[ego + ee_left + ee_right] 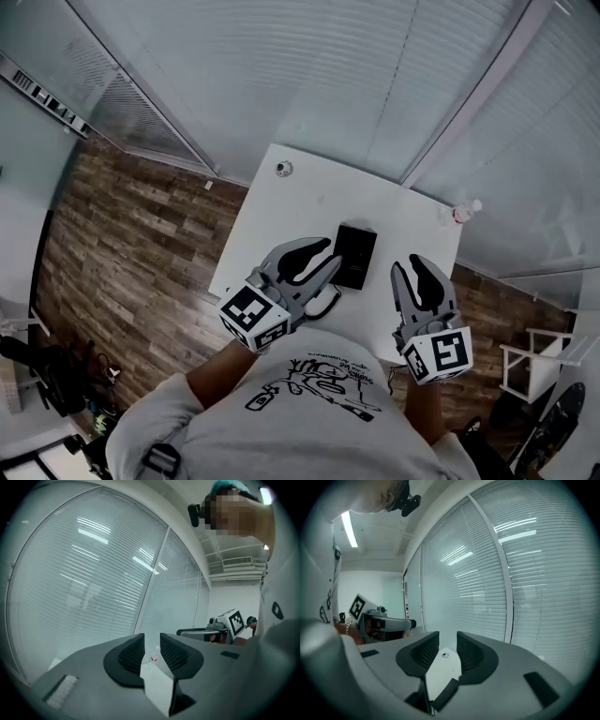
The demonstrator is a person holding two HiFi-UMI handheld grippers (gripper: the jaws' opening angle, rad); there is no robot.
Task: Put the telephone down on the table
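- Slatted blinds [309, 75] are covering the glass walls, with slats running closed across every panel.
- A white mullion [487, 89] is dividing 2 of the blind panels.
- A wood-plank floor [122, 244] is showing brown boards of mixed tone.
- A small clear bottle [461, 212] with a red label is standing upright near the blinds.
- A small round object [284, 169] is lying well apart from the bottle; it is too small to identify.
- A white frame stand [530, 361] is standing on the floor at the right.
- Dark bags [47, 375] are lying on the floor at the lower left.
- 1 ceiling light strip [348, 529] is glowing.
- A ceiling air vent [238, 562] is showing beyond the blinds.
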